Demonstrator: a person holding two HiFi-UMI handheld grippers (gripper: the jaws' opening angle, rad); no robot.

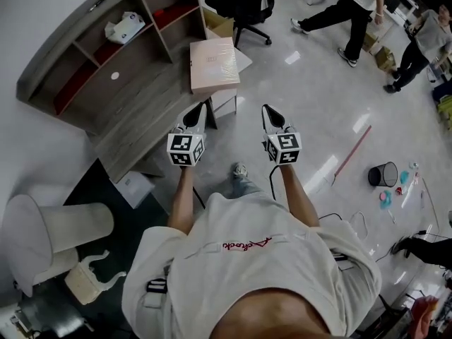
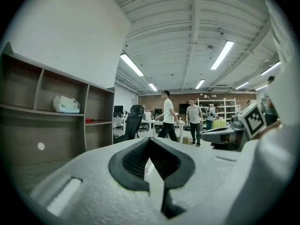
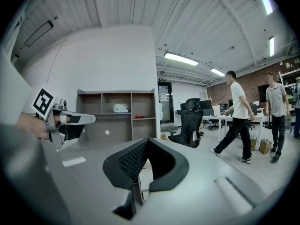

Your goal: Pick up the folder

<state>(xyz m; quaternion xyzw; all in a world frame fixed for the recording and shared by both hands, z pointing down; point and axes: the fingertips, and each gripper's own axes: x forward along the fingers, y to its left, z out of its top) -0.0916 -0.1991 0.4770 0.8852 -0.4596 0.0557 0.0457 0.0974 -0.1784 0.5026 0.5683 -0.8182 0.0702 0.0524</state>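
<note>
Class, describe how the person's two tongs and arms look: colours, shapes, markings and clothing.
The left tongs and right tongs match: pale grey and black bodies that taper to a point, with black ribbed pads. Each carries a white cube printed with black square markers. The person wears an off-white short-sleeved T-shirt with red script.

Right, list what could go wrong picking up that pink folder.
The left gripper and right gripper are shut and empty; arriving like that, they may shove the flat pink folder rather than grip it. It lies at the corner of the grey wooden desk, so a push might slide it off.
</note>
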